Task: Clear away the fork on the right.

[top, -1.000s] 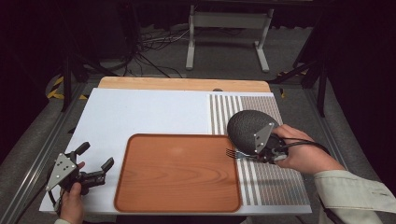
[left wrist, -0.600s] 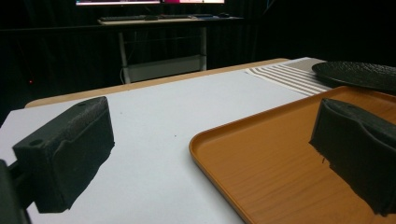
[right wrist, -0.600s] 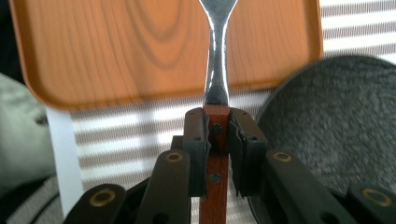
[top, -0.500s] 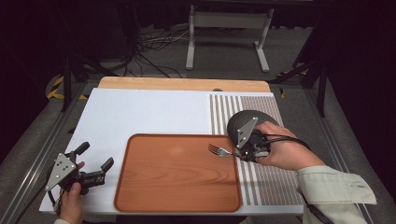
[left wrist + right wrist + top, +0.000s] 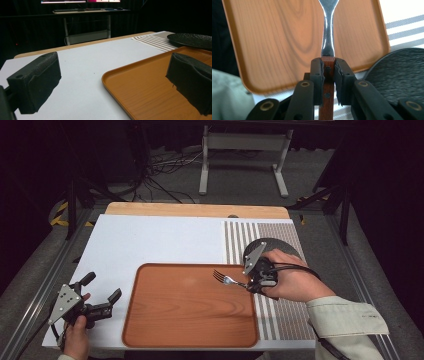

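White tabletop carries a rounded wood-grain tray [image 5: 190,320]. Over its right edge the right gripper [image 5: 250,282] clamps a fork [image 5: 226,279] — steel neck, riveted wooden handle. Left of the tray, the left gripper [image 5: 102,292] gapes wide.

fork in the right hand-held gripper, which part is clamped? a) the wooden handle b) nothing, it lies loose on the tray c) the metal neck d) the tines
a: in the right gripper view the jaws of the right hand-held gripper close on the fork at its wooden handle, metal neck and tines sticking out over the tray.
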Demonstrator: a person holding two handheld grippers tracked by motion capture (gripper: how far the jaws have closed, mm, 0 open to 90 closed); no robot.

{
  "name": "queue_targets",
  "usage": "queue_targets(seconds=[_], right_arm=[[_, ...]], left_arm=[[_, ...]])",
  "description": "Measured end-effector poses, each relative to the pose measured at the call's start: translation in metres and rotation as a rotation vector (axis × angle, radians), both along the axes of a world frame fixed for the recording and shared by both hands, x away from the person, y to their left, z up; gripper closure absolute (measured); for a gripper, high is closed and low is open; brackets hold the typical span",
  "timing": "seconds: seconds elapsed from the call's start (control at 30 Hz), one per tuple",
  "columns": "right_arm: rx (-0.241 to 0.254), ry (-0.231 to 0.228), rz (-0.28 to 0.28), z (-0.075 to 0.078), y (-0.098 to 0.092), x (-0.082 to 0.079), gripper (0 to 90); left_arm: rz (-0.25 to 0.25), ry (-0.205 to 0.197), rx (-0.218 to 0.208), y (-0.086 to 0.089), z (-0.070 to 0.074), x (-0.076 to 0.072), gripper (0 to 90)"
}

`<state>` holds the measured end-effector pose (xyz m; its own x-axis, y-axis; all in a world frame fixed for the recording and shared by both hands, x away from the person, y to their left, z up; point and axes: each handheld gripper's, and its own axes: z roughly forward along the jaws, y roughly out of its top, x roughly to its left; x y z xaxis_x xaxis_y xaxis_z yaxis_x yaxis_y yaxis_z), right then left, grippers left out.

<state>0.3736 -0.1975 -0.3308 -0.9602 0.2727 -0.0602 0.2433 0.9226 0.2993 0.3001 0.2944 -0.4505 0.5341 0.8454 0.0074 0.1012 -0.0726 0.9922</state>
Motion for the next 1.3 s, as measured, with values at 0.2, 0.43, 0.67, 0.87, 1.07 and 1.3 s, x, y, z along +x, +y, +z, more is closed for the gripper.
queue_targets(seconds=[0.2,0.43,0.67,0.87,1.07,1.3], right_arm=[[0.032,0.057,-0.127,-0.005,0.005,0.0,78.4],[0.073,0.119,-0.293,-0.011,0.011,0.001,78.4],[0.108,0.188,-0.443,-0.014,0.018,0.001,78.5],[0.089,0.243,-0.54,-0.022,0.025,-0.001,78.5],[0.104,0.25,-0.632,-0.025,0.031,-0.002,78.4],[0.109,0.256,-0.672,-0.032,0.032,-0.001,78.4]], left_arm=[[0.0,-0.002,-0.003,0.0,0.0,0.0,0.3],[0.0,-0.001,-0.002,0.0,0.0,0.0,0.3],[0.001,0.0,-0.004,0.0,0.0,0.0,0.3],[0.001,0.0,-0.003,0.0,0.0,0.0,0.3],[0.001,0.0,0.001,0.001,0.0,0.0,0.3],[0.002,-0.001,0.0,0.001,0.0,0.0,0.4]])
